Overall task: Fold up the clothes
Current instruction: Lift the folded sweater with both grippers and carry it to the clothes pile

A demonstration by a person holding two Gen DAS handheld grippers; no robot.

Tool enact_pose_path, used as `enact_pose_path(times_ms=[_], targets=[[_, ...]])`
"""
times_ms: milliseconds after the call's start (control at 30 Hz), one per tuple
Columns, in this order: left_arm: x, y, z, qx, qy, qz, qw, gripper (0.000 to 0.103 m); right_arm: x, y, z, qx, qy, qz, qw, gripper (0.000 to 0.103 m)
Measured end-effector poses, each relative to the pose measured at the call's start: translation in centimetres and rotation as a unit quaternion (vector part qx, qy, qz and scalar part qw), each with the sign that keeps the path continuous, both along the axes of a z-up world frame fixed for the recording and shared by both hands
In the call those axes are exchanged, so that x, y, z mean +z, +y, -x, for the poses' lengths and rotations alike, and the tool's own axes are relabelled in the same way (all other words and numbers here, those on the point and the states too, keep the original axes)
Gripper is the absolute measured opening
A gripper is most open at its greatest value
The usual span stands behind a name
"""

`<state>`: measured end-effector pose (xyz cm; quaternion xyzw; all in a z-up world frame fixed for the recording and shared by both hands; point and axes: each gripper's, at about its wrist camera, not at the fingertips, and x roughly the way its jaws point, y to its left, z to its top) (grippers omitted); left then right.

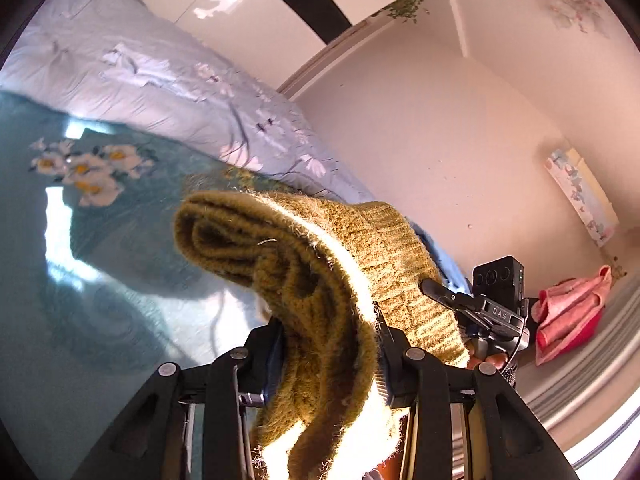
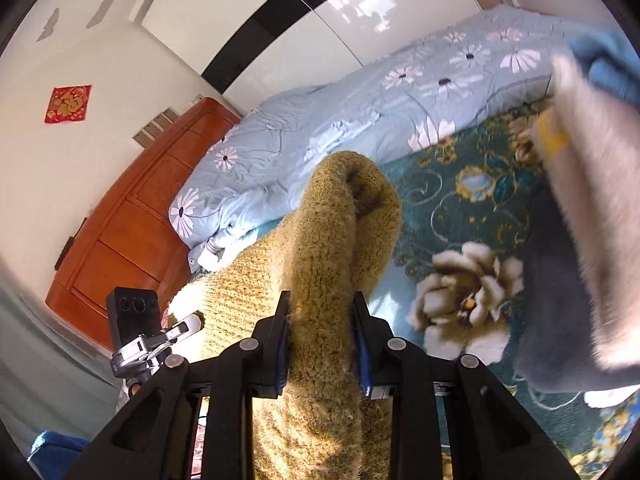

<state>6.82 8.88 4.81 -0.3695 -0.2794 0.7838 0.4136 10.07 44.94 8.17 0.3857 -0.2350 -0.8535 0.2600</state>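
A thick olive-yellow knitted sweater (image 1: 304,264) hangs in the air between both grippers, above a teal floral bedspread (image 1: 120,240). My left gripper (image 1: 328,344) is shut on a bunched fold of the knit, which bulges forward past the pads and droops below them. In the right wrist view the same sweater (image 2: 340,232) rises as a rolled hump from my right gripper (image 2: 322,344), which is shut on it. The other gripper's camera block shows at the sweater's edge in each view: right one (image 1: 498,284), left one (image 2: 136,312).
A light blue flowered quilt (image 2: 360,120) lies bunched along the far side of the bed. A stack of grey and blue folded clothes (image 2: 580,240) sits at the right. A wooden headboard (image 2: 132,216) stands left. A pink towel (image 1: 568,312) lies by the wall.
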Motion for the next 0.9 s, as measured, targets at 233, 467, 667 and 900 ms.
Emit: enact_pose_path(times_ms=[233, 467, 667, 900], targets=[[6.6, 8.1, 3.6, -0.076, 0.050, -0.037, 0.9952, 0.039, 8.1, 8.0, -2.3, -0.056, 0.051, -0.035, 0.996, 0.028], [10.1, 18.8, 5.7, -0.139, 0.060, -0.056, 0.9869, 0.039, 11.4, 17.5, -3.6, -0.126, 0.042, -0.051, 0.990, 0.028], [11.1, 27.3, 6.9, -0.181, 0.053, -0.061, 0.9802, 0.039, 12.8, 24.9, -3.6, -0.171, 0.033, -0.066, 0.983, 0.028], [8.8, 33.3, 8.4, -0.183, 0.037, -0.069, 0.9800, 0.039, 11.7, 31.6, -1.9, -0.189, 0.043, -0.055, 0.979, 0.028]])
